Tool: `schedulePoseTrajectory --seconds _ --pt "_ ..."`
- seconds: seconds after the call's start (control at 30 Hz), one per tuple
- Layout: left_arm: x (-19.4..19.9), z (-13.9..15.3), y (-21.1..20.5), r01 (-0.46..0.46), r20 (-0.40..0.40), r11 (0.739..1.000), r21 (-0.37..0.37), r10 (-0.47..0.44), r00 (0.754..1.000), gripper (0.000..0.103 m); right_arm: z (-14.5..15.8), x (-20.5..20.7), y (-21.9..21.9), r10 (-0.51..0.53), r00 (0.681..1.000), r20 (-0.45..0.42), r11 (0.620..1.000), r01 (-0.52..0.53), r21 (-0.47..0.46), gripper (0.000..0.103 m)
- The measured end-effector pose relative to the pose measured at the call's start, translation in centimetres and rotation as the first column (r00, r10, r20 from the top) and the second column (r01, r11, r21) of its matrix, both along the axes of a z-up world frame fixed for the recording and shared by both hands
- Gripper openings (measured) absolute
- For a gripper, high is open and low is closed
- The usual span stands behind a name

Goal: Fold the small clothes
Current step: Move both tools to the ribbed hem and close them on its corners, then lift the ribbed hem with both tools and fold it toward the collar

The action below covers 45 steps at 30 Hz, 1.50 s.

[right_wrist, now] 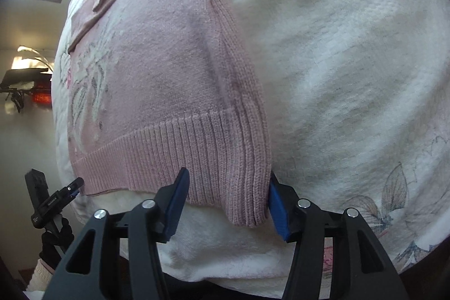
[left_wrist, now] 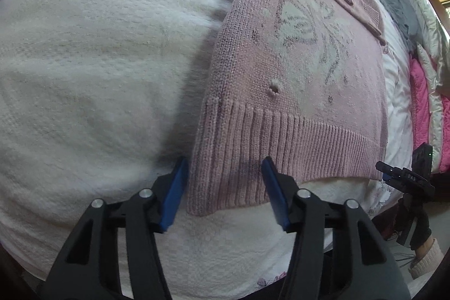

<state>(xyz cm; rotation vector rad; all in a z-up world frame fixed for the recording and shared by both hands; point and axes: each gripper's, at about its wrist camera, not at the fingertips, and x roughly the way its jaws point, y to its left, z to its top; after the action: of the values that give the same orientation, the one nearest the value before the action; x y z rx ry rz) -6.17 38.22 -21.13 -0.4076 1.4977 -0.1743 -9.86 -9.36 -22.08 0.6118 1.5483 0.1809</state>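
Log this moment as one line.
left gripper: open, at sweater hem corner | right gripper: open, at opposite corner

Dusty pink knit on a fluffy white blanket

The sweater point(left_wrist: 295, 75) is a muted pink with a ribbed hem and a faded white-and-grey butterfly-ish motif on it. Blanket point(left_wrist: 98, 61) is cream white, with pale leaf and pink flower prints near its edge. Both grippers, left point(left_wrist: 225, 187) and right point(right_wrist: 227, 201), have blue pads on black frames. Hot pink quilt point(left_wrist: 422, 103) off to the side.
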Motion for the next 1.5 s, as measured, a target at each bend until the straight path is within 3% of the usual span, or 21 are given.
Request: schedulePoseTrajectory --seconds 0.13,0.17,0.2,0.4,0.57,0.9,1.13,1.3,1.5 --pt "0.1 -0.5 0.5 -0.024 -0.029 0.999 -0.045 0.022 0.999 0.036 0.1 0.2 0.3 0.034 0.999 0.003 0.999 -0.034 0.0 0.055" --pt "0.1 -0.6 0.7 -0.035 -0.036 0.998 -0.058 0.033 0.999 0.029 0.1 0.2 0.3 0.034 0.999 0.003 0.999 -0.034 -0.002 0.052" --pt "0.1 -0.7 0.8 -0.044 -0.043 0.996 -0.08 0.041 0.998 0.011 0.1 0.1 0.3 0.031 1.0 0.002 1.0 -0.031 -0.005 0.046" --pt "0.1 0.0 -0.1 -0.013 -0.024 0.995 -0.102 0.011 1.0 0.008 0.2 -0.3 -0.5 0.003 1.0 0.004 0.999 -0.003 0.052 0.015" --pt "0.1 0.9 0.8 -0.083 -0.015 0.982 -0.172 0.081 0.997 0.008 1.8 -0.1 -1.7 -0.035 0.998 0.043 0.986 0.027 0.164 0.012" --pt "4.6 5.9 0.5 -0.082 0.132 0.955 -0.284 0.124 0.983 0.008 6.8 4.3 -3.8 -0.187 0.97 0.152 0.929 0.124 0.35 0.012" --pt "10.5 6.6 1.0 -0.11 0.183 0.967 -0.229 0.154 0.971 0.008 7.2 9.9 -5.5 -0.238 0.956 0.169 0.928 0.173 0.329 0.012" --pt "14.3 4.7 2.6 -0.179 0.149 0.963 -0.203 0.211 0.966 0.008 4.9 13.5 -6.8 -0.278 0.954 0.115 0.923 0.232 0.307 0.012" --pt "17.7 2.3 2.4 -0.2 0.093 0.962 -0.185 0.22 0.971 0.013 2.3 16.2 -6.7 -0.256 0.964 0.067 0.941 0.233 0.245 0.013"
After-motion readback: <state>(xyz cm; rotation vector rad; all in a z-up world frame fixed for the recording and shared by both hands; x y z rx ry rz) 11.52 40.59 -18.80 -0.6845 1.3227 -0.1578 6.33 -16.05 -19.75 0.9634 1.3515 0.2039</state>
